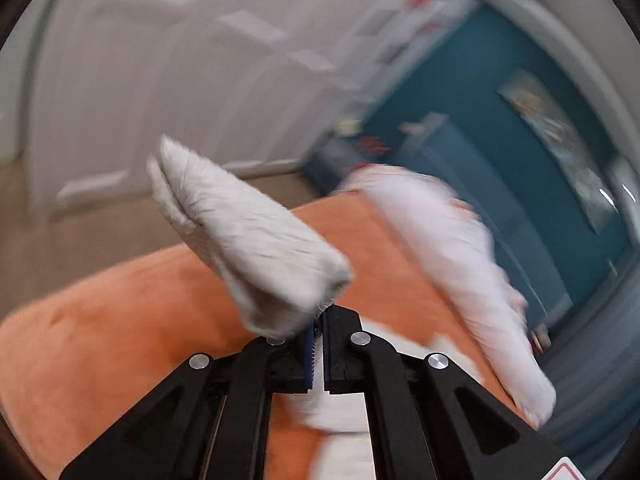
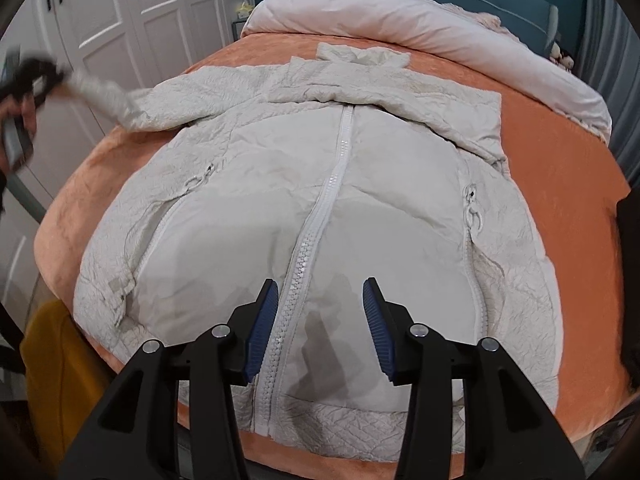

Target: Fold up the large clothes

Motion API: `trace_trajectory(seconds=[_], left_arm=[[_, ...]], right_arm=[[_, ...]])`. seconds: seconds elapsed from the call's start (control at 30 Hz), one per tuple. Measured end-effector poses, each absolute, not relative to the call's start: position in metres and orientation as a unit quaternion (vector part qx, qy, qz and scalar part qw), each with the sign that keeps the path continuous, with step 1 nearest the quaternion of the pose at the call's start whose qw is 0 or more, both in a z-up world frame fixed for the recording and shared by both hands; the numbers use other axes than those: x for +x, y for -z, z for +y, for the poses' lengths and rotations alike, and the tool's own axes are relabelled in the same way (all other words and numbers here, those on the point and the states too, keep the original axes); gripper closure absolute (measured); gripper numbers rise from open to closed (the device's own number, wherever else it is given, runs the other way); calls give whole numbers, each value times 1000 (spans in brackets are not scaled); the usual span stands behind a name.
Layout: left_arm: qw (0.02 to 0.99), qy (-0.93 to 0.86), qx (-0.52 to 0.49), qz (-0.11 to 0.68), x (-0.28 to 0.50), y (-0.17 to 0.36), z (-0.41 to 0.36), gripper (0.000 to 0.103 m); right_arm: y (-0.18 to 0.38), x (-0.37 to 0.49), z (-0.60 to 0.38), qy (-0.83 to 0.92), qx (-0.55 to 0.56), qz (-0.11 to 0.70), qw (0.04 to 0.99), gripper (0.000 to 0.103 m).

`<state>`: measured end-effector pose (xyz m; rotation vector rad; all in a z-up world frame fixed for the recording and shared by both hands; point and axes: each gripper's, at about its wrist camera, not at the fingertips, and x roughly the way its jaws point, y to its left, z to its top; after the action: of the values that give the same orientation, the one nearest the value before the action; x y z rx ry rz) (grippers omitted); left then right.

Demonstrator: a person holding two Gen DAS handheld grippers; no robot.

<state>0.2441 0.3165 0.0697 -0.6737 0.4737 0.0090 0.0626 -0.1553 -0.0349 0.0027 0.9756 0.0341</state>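
Jacket (image 2: 320,208) lies flat on our orange bed (image 2: 560,184). Our left gripper (image 1: 319,344) pinches its sleeve (image 1: 248,240) at upper left. Our right gripper (image 2: 320,320) hangs spread above the zipper (image 2: 304,264), holding nothing.

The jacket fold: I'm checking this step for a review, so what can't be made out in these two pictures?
- Left wrist view: the room and pink duvet are smeared by motion blur.
- Left wrist view: the sleeve end caught in the shut left gripper hides behind its fingers.
- Right wrist view: the left gripper is blurred at the frame's edge.
- Right wrist view: the jacket hem is covered by the open right gripper.
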Motion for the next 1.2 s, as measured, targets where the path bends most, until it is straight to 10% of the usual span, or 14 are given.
trace_trajectory(seconds=[0.27,0.53,0.8,0.97,1.03,1.2], left_arm=[[929,218,-194,229,276,-171,64,103],[850,243,-67,462,289,-10,-165,96],[827,259,-111,486,234,35,-112,94],[830,248,-117,485,235,41,-64,83],[821,232,-105,511,242,58,-65,66],[816,259,-84,510,208,63,-82,63]], right_arm=[[33,53,-196,3,56,459,887,60],[36,28,-268,62,101,454,883,60],[37,37,-329,96,140,439,882,54],[26,79,-338,45,219,404,887,32],[18,106,-332,10,254,396,882,31],[-5,140,-312,-17,260,382,887,29]])
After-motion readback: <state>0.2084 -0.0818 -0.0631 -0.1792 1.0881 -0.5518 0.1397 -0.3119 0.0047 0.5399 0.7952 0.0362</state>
